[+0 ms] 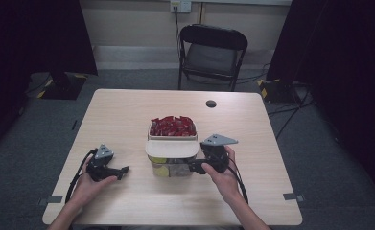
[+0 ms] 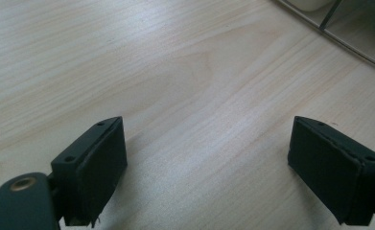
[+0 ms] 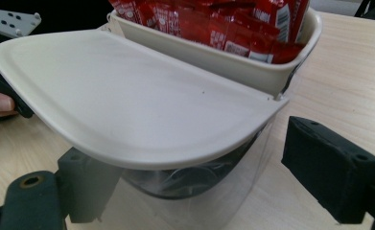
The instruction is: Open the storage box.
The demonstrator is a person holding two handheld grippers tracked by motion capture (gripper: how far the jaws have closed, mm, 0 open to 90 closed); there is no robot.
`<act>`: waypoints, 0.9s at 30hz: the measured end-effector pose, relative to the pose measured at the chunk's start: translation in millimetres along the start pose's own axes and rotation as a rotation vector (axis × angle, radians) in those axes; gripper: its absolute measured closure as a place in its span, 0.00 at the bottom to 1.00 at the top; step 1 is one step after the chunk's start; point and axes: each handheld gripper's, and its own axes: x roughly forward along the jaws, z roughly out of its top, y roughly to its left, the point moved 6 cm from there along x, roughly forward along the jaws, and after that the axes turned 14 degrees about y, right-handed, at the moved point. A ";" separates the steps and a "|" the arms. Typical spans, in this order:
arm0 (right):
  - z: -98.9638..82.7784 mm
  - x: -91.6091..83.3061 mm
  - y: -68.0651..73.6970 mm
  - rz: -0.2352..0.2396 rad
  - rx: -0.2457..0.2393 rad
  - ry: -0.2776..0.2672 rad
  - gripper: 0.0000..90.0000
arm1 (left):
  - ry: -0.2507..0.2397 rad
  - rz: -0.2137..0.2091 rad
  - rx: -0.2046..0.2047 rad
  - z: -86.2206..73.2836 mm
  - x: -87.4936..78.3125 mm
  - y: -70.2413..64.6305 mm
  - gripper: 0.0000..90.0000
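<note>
The table [image 1: 127, 115] has a pale wood-grain top with rounded corners. A small dark round spot [image 1: 211, 103] sits toward 12 o'clock, near the far edge. At the centre stands a container [image 1: 171, 158] with a cream lid [image 1: 171, 148] over its clear front part and red packets [image 1: 172, 126] heaped in the cream bin on its 12 o'clock side. The left hand [image 1: 87, 184] rests on the top at about 8 o'clock, the right hand [image 1: 223, 179] at about 5 o'clock, just beside the container.

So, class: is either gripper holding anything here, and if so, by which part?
Nothing is held. The left gripper is open over bare table. The right gripper is open around the container's clear lower wall, not clamped.
</note>
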 end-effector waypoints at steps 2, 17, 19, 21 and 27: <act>2.0 -0.3 0.0 0.000 0.001 -0.003 0.17 | 0.000 0.000 -0.001 0.0 0.0 0.0 0.14; 18.8 -2.1 -4.0 0.010 0.000 -0.025 0.17 | 0.000 0.000 0.000 0.0 0.0 0.0 0.14; 20.4 -1.5 -4.1 0.014 0.002 -0.022 0.17 | 0.000 0.000 0.000 0.0 0.0 0.0 0.14; 21.5 0.0 -4.5 0.013 -0.001 -0.019 0.17 | 0.000 0.000 0.000 0.0 0.0 0.0 0.14; 24.8 2.1 -5.4 0.021 0.004 -0.021 0.17 | -0.001 0.000 0.001 0.1 0.0 0.0 0.14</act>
